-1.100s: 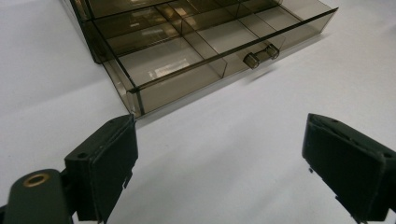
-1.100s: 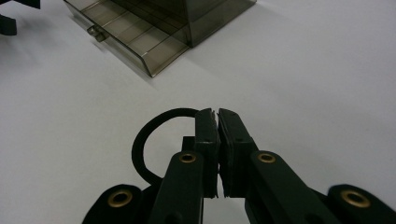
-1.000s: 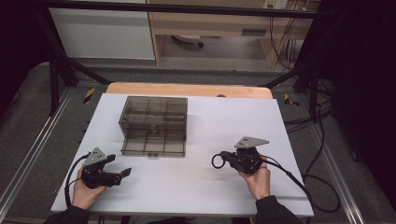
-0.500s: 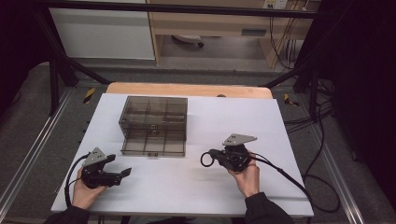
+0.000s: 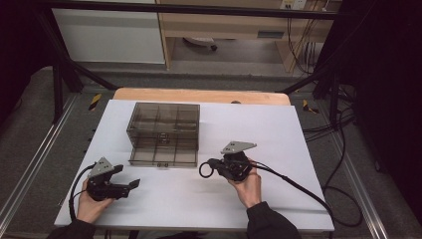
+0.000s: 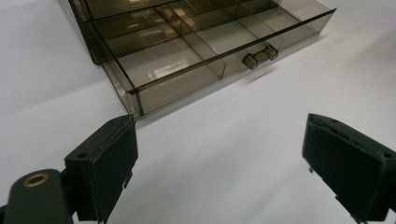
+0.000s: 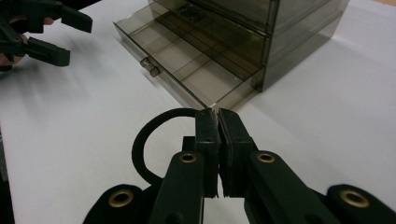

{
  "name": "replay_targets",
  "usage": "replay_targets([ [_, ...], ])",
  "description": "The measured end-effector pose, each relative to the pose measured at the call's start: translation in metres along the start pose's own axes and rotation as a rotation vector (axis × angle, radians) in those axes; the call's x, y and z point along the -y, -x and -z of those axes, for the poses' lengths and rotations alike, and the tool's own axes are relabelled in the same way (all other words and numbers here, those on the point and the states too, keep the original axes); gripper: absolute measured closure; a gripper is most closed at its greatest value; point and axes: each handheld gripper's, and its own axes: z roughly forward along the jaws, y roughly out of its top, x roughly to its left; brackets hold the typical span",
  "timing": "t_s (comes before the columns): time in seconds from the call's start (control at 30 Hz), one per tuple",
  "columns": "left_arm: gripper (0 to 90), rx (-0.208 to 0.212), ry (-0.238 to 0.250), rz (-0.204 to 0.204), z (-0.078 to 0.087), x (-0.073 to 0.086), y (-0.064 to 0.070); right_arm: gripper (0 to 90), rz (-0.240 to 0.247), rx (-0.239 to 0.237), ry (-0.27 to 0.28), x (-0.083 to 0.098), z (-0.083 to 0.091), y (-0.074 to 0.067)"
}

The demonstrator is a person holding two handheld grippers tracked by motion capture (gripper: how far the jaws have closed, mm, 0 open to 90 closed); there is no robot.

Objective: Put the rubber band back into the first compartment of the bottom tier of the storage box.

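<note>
We hold a black ring (image 7: 154, 140) pinched in the right hand-held gripper (image 7: 218, 140), just short of the smoky drawer box (image 5: 164, 132) mid-counter (image 5: 298, 199); its bottom drawer (image 7: 187, 70) stands pulled out, presumably to receive it. The left hand-held gripper (image 6: 219, 163) rests spread wide, near the drawer's other corner.

There is one worktop (image 5: 298, 149). On it stands one see-through brown box (image 5: 164, 124) with one drawer (image 5: 161, 152) pulled out. The drawer has two small knobs (image 6: 259, 55). There are two grippers, a left gripper (image 5: 133, 185) and a right gripper (image 5: 214, 165), each with two black jaws. Two hands hold them, one each.
</note>
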Motion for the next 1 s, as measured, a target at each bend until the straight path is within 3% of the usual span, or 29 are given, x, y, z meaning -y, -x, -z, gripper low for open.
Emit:
replay_targets([
  [1.0, 10.2, 0.003, -0.001, 0.001, 0.000, 0.000, 0.000, 87.5, 0.028, -0.052, 0.015, -0.035, -0.048, -0.030],
])
